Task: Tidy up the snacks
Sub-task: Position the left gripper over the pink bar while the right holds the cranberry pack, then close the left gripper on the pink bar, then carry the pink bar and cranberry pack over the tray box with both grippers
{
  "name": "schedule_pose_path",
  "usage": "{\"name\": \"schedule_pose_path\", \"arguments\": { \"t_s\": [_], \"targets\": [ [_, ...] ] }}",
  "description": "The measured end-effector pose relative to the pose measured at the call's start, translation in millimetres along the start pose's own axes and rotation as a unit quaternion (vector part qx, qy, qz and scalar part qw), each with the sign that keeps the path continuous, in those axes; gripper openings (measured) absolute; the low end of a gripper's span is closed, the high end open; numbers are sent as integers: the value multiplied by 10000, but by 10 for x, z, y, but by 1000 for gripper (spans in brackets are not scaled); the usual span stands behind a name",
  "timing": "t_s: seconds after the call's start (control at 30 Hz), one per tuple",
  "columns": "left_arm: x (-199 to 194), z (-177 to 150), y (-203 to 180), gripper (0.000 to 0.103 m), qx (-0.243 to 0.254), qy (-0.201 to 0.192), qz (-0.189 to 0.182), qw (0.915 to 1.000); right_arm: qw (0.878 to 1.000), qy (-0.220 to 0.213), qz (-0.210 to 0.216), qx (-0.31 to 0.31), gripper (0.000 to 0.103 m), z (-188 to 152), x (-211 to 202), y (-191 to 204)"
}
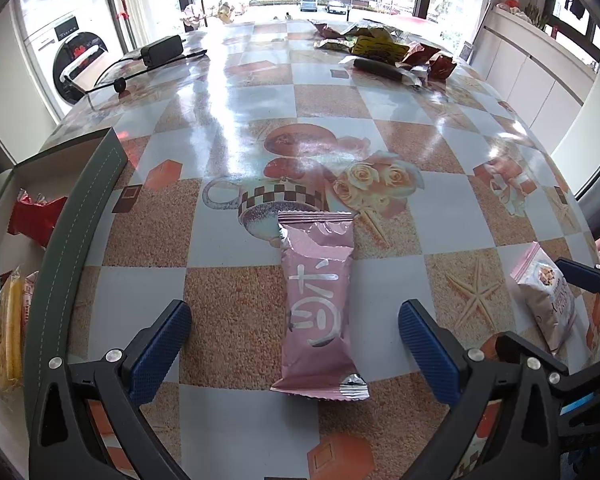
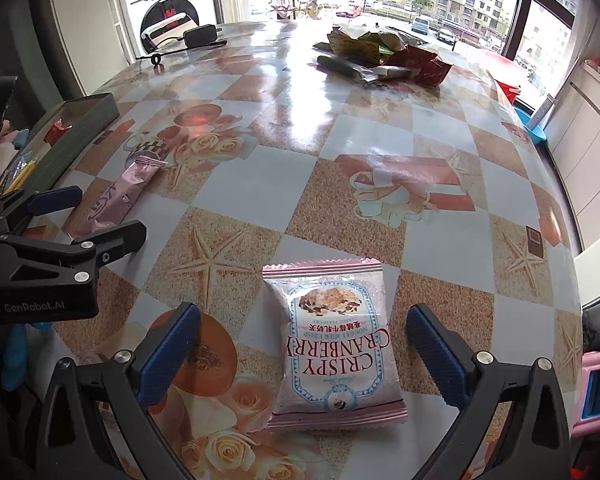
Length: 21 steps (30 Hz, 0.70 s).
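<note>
While both grippers hang wide open, holding nothing, each has own packet dead ahead on tabletop (image 1: 228,240). Left gripper (image 1: 295,342): pink bar packet (image 1: 318,304) between fingers, long axis pointing straight away, jaws straddle narrow width. Right gripper (image 2: 303,354): cranberry crisp packet (image 2: 334,346) centred between fingers, nearly square. Green box (image 1: 80,216) just left of left gripper, so left arm nearer drop-off. Left view alone shows box contents: red, yellow wrappers. Right view shows left gripper from side, printed label.

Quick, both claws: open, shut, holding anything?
Left claw: open, empty, straddling the pink snack bar.
Right claw: open, empty, straddling the cranberry packet.
</note>
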<state>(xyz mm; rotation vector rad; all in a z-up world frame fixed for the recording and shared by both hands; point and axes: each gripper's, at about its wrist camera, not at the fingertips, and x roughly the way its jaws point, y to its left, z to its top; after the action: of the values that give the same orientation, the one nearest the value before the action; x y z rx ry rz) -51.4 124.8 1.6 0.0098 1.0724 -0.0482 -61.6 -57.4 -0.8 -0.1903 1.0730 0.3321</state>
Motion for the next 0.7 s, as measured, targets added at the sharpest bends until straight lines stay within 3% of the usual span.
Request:
{"name": "schedule_pose_path", "arguments": {
  "t_s": [0.17,0.23,0.27,0.3,0.37,0.4,0.43,0.57,0.7],
  "targets": [
    [48,108,-133,101,223,445,-86,9987,9990,415,23,176,102,74,13,-76],
    [30,127,-181,92,259,484,-125,9984,9989,406,-119,184,87,101,-18,-90],
    [13,128,-204,89,302,482,-146,9983,9991,380,-108,180,70,111,-47,-99],
    [-19,127,-229,80,370,464,-184,9981,9990,376,-93,201,51,124,-75,-117],
    [-72,124,-264,60,481,426,-230,9977,9987,399,64,316,47,126,-107,-179],
    [-98,125,-269,38,500,409,-254,9976,9983,388,144,405,46,117,-122,-217],
    [-116,125,-267,26,507,399,-296,9975,9980,377,206,462,45,105,-144,-240],
    [-159,74,-185,26,259,401,-579,9972,9942,239,667,809,44,80,-276,-330],
    [-269,-6,-140,26,173,305,-700,9969,9934,149,809,804,44,136,-377,-282]
  ]
}}
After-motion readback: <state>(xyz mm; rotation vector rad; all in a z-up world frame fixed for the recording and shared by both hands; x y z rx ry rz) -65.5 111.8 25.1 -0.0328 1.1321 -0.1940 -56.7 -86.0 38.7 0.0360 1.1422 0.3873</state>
